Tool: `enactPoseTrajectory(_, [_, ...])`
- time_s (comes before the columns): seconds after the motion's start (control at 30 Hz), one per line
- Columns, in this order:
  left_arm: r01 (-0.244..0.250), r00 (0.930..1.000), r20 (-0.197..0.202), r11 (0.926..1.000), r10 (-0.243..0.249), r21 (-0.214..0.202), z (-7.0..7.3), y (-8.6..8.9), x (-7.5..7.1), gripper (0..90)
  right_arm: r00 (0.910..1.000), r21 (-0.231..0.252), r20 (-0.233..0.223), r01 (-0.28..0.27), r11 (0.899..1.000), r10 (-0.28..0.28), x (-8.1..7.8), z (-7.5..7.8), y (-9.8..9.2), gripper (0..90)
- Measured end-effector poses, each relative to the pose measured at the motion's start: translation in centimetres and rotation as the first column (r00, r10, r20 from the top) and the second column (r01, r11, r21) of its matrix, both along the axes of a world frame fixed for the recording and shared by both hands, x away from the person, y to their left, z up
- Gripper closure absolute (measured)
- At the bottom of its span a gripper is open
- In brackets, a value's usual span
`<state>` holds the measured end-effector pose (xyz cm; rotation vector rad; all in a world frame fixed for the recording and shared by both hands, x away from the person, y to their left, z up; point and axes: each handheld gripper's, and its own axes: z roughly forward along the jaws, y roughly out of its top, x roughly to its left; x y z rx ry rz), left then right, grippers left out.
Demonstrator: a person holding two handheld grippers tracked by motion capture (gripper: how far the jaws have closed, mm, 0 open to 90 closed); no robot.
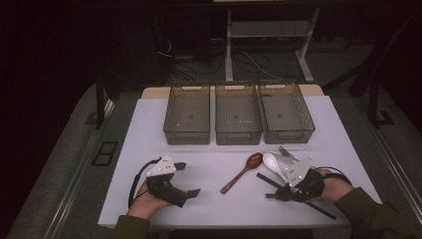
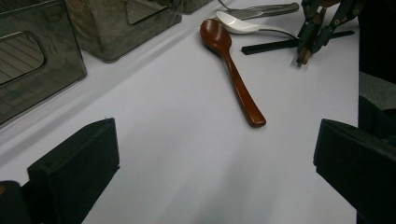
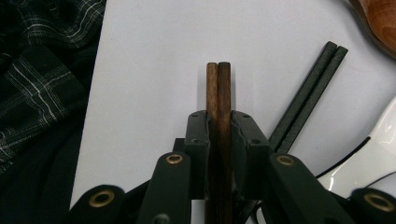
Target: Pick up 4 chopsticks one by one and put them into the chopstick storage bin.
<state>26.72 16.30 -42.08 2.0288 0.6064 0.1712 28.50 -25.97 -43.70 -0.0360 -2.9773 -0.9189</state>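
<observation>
The white tabletop carries three dark mesh baskets in a row along its far edge. Near the front edge at the left, the left gripper rests in the person's hand with its jaws spread wide and nothing between them. Near the front right corner, the right gripper has its jaws drawn narrow and pressed on a pair of brown wooden chopsticks, whose ends stick out past the pads above the tabletop. Just beside them lie black chopsticks, slanting toward the front right corner. Around the middle lies a brown wooden spoon, with a white spoon and a metal fork close on its right.
</observation>
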Motion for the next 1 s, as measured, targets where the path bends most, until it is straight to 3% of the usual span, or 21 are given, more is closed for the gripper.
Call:
enactPoseTrajectory(0.43, [0.002,1.0,-0.001,1.0,-0.002,-0.001,0.0,0.0,0.0,0.0,0.9989,0.015,-0.011,0.046,0.999,-0.046,0.3,0.3,0.5,77.4])
enactPoseTrajectory(0.5, [0.003,1.0,0.0,1.0,-0.003,-0.002,0.0,0.0,0.0,0.0,0.998,0.031,0.008,0.062,0.998,-0.062,0.6,0.6,0.9,77.4])
enactPoseTrajectory(1.0, [0.006,1.0,0.001,1.0,-0.006,-0.001,0.0,0.0,0.0,0.0,0.9847,0.079,0.022,0.171,0.982,-0.173,1.8,1.3,4.0,77.4])
